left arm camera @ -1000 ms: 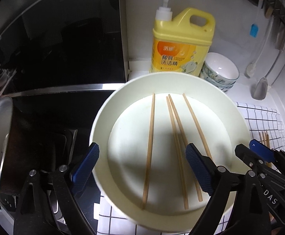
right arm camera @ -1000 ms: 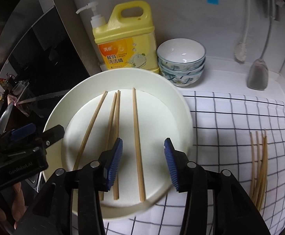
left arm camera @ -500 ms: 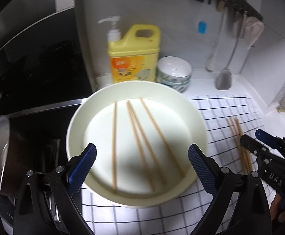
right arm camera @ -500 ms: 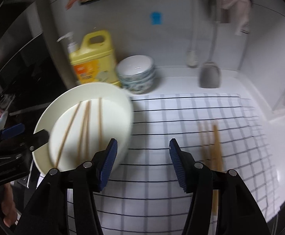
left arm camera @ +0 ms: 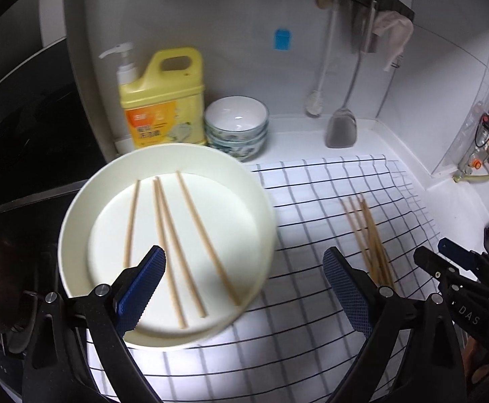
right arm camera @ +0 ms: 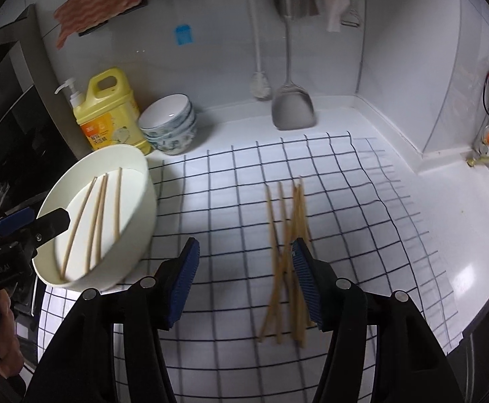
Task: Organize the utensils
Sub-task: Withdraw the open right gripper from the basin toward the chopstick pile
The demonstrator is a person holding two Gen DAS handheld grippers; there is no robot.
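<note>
Hovering with jaws apart and empty, the left gripper (left arm camera: 244,285) faced four chopsticks (left arm camera: 174,245) in the white bowl (left arm camera: 264,201), while the right gripper (right arm camera: 244,278), likewise apart and empty, hung just beside the loose bundle (right arm camera: 288,252) on the checked cloth (right arm camera: 362,201).

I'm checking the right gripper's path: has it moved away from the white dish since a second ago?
Yes. The right gripper has swung right, off the white dish, and now sits over the checked cloth beside the loose chopsticks.
</note>
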